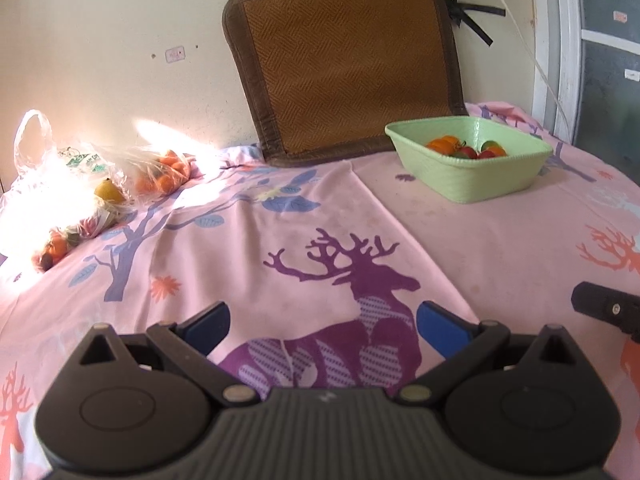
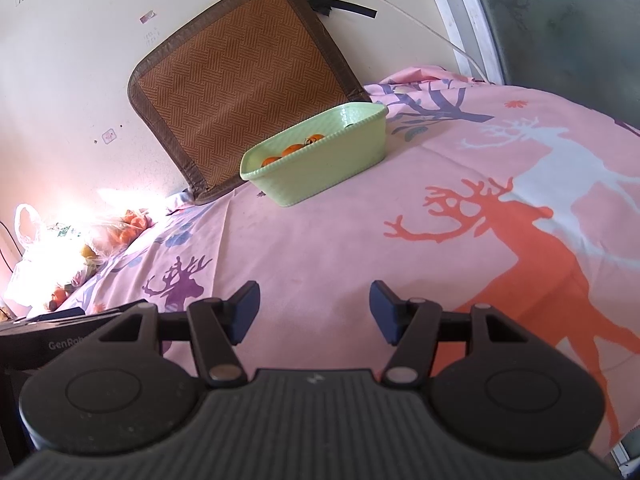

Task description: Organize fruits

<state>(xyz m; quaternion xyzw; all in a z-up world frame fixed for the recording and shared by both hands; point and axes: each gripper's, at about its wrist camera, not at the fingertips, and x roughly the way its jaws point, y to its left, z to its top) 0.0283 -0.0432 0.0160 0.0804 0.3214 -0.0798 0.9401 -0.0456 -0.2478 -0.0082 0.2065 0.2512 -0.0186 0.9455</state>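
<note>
While both tools hover low over the bed, the left gripper [image 1: 322, 330] has its 2 blue-padded jaws spread wide with nothing between them, poised above a purple deer printed on the pink bedsheet [image 1: 500, 248]. The right gripper [image 2: 314, 312] is just as wide apart and equally empty, over a plain pink stretch beside an orange deer print.

Further back, a pale green basket [image 1: 472, 184] sits on the sheet with several oranges [image 1: 442, 145] and small red and green fruits inside. It rests just in front of a brown woven cushion [image 1: 344, 56] leaning on the cream wall [image 1: 100, 20].

Far off to the left, in hard sunlight, clear plastic bags [image 1: 60, 168] lie near the wall, holding more oranges [image 1: 172, 166] and a yellow fruit [image 1: 108, 192]. A white cable [image 1: 520, 32] runs down the wall from a socket toward a white door frame at the right.
</note>
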